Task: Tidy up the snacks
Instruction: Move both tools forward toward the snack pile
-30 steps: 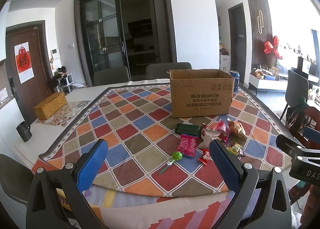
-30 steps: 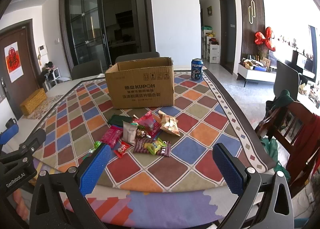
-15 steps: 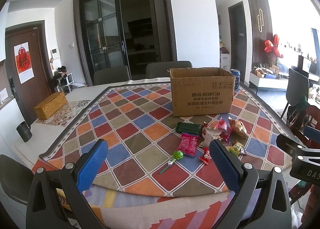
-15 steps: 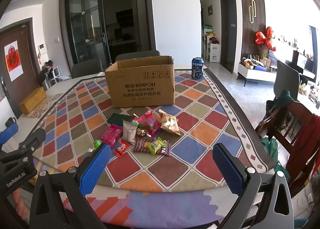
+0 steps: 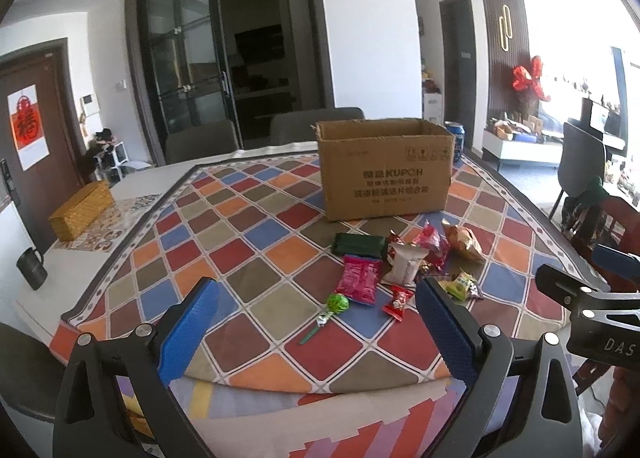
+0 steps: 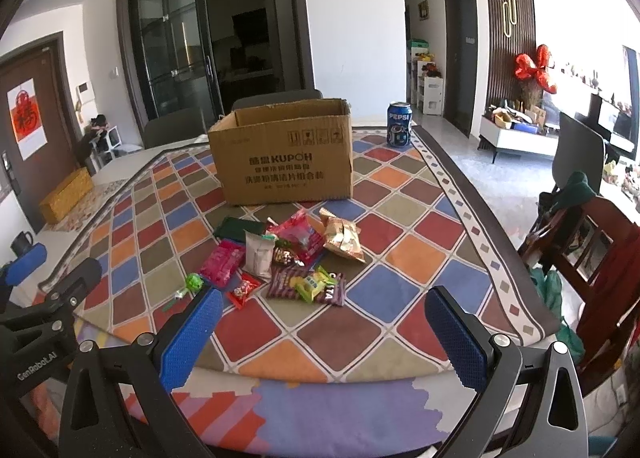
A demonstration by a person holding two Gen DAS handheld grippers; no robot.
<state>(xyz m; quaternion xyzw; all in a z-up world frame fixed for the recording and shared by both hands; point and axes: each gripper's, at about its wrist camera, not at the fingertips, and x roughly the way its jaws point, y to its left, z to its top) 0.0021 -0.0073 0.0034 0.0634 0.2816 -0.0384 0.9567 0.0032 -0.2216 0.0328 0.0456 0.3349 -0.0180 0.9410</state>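
Table (image 6: 132, 156) under checkered cloth (image 6: 404, 254); cardboard box (image 6: 286, 158), snack packets (image 6: 296, 254), soda can (image 6: 399, 130) on it.

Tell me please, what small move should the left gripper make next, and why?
Probably ease the left gripper forward and down toward the green lollipop. Both grippers are open and empty, the snacks lie loose before the open cardboard box, and the lollipop lies nearest.

Matt cardboard box (image 6: 284, 162), glossy wrappers (image 6: 300, 236)

The cardboard box (image 6: 284, 156) walls hide its inside; printed text unreadable
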